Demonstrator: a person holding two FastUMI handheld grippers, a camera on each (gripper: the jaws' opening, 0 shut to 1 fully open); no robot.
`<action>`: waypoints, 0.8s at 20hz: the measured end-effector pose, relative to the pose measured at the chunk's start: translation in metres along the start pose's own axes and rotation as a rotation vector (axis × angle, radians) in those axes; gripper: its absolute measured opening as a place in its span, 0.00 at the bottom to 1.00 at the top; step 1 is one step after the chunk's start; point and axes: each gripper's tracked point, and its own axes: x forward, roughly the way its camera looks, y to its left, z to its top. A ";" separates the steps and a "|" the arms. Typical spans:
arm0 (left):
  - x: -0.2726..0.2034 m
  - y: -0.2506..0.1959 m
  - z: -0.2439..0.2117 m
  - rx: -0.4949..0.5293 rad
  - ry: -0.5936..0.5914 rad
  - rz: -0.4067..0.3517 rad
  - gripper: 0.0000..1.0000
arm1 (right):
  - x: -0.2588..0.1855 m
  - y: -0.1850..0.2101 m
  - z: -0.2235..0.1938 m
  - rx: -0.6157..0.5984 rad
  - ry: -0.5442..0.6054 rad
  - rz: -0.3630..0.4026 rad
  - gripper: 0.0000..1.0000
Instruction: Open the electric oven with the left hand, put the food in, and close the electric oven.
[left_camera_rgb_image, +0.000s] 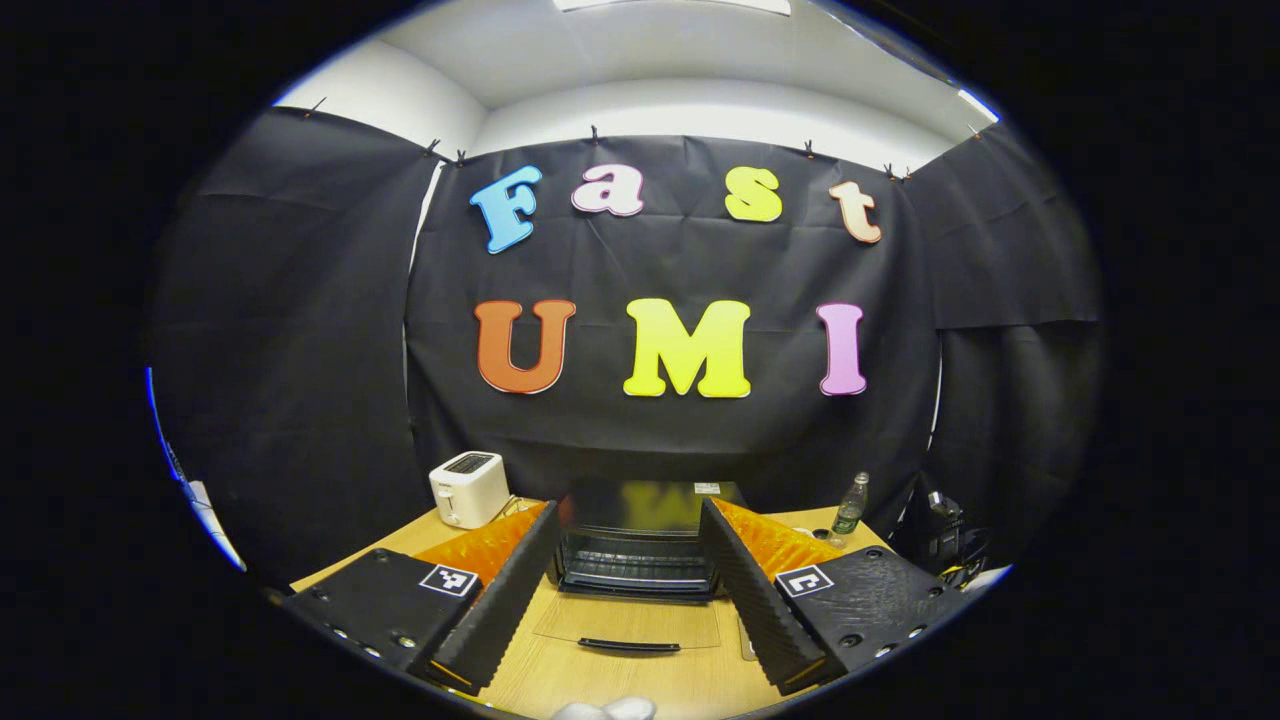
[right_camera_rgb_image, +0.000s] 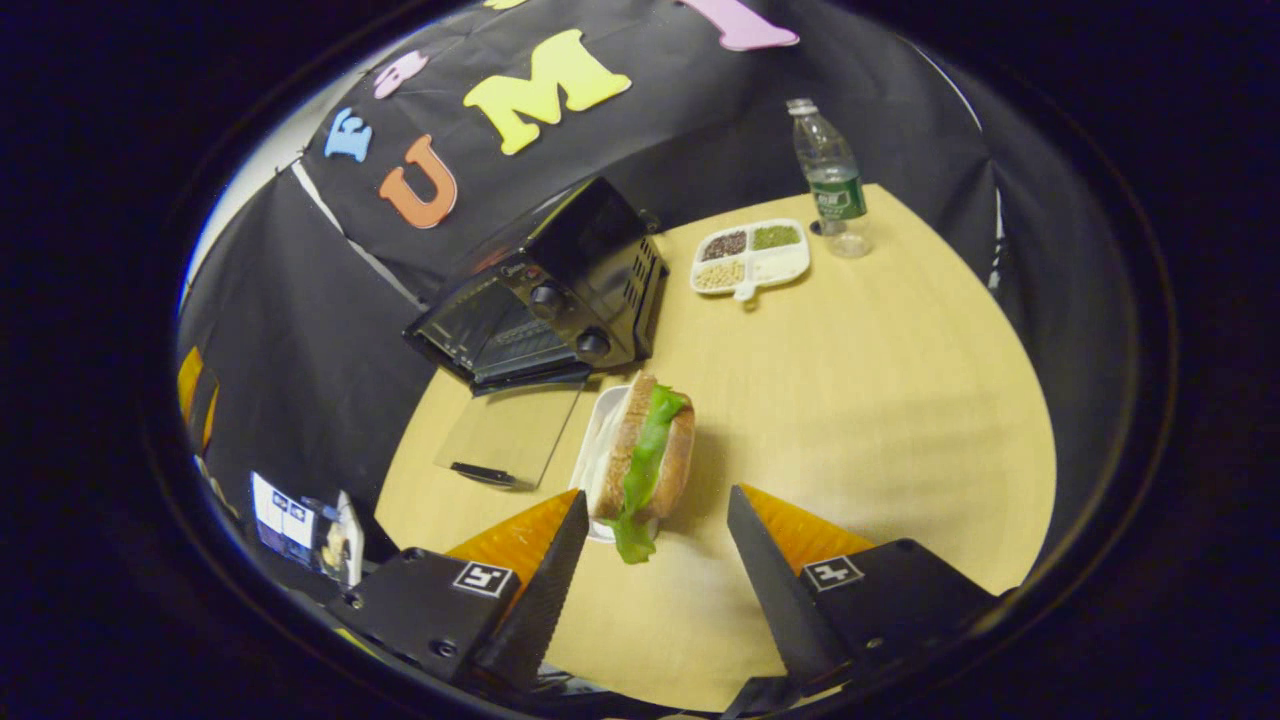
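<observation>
The black electric oven (left_camera_rgb_image: 640, 545) stands at the table's back with its glass door (left_camera_rgb_image: 628, 625) folded down flat on the wood, handle toward me. My left gripper (left_camera_rgb_image: 630, 522) hangs open in front of it, holding nothing. In the right gripper view the oven (right_camera_rgb_image: 560, 290) and its lowered door (right_camera_rgb_image: 505, 435) lie to the left. A sandwich (right_camera_rgb_image: 645, 455) with green lettuce rests on a white tray (right_camera_rgb_image: 590, 450) beside the door. My right gripper (right_camera_rgb_image: 655, 500) is open, its fingers on either side of the sandwich's near end, apart from it.
A white toaster (left_camera_rgb_image: 468, 488) stands left of the oven. A plastic bottle (right_camera_rgb_image: 832, 180) and a divided white dish of grains (right_camera_rgb_image: 750, 258) sit at the table's far right. Bare wooden tabletop (right_camera_rgb_image: 880, 400) spreads right of the sandwich.
</observation>
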 end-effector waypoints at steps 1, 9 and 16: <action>0.002 -0.001 0.000 0.001 0.005 0.016 0.93 | 0.007 0.001 0.005 0.021 0.024 0.019 0.77; 0.009 -0.011 -0.003 0.022 0.027 0.118 0.92 | 0.047 0.006 0.016 0.168 0.185 0.175 0.62; 0.007 -0.014 -0.014 0.042 0.037 0.130 0.92 | 0.046 0.012 0.023 0.202 0.177 0.196 0.32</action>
